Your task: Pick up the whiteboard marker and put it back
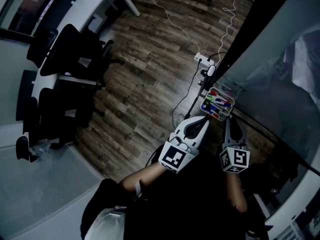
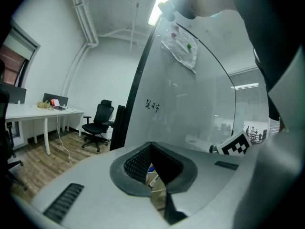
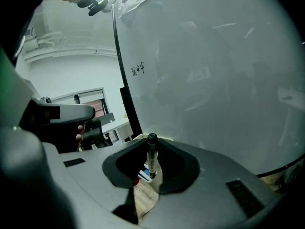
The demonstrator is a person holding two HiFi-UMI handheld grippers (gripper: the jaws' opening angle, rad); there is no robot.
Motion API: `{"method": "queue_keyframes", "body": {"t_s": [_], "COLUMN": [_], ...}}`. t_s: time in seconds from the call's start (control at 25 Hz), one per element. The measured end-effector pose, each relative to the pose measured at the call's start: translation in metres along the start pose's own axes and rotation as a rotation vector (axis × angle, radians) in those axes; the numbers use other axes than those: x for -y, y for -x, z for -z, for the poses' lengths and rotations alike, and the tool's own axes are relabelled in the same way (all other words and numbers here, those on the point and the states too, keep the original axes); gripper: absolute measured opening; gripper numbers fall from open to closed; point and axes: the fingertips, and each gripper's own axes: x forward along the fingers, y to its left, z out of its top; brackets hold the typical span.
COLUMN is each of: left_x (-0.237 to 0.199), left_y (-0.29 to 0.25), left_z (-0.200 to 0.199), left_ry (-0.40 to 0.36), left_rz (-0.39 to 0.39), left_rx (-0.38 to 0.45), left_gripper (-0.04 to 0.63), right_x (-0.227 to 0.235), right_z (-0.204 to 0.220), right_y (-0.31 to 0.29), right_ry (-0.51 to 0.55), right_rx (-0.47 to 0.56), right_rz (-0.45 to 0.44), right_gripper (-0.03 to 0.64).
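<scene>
While the right gripper [image 3: 151, 165] has its dark padded jaws clenched on the whiteboard marker [image 3: 151, 155], a slim pale barrel with a round black cap standing upright before the glossy whiteboard [image 3: 214, 70], the left gripper [image 2: 155, 171] has its mesh-textured jaws pressed together on nothing. Just ahead of both sits a small tray [image 1: 204, 107] of coloured pens at the board's edge. Beyond lie a dark wood-plank floor [image 1: 145, 69], black office chairs [image 1: 70, 54] and a white counter [image 1: 95, 4].

Wood floor [image 1: 150, 59], white desk [image 1: 95, 6], black chairs [image 1: 70, 49]
</scene>
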Motion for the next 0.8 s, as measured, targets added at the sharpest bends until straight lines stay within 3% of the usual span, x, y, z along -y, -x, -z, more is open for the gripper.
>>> {"method": "queue_keyframes", "body": {"t_s": [0.72,0.8], "left_x": [0.01,0.01], "left_y": [0.007,0.008], "left_z": [-0.011,-0.012], "left_ry": [-0.002,-0.028], "left_rz": [0.015,0.02], "left_rx": [0.049,0.047], "left_gripper": [0.008,0.007], "right_x": [-0.008,-0.01], "right_z": [-0.02,-0.022], "right_y": [0.018,0.021], "right_ry": [0.037,0.041], "right_rx": [0.07,0.079], "right_rz": [-0.002,-0.002], "right_gripper": [0.078,0.078]}}
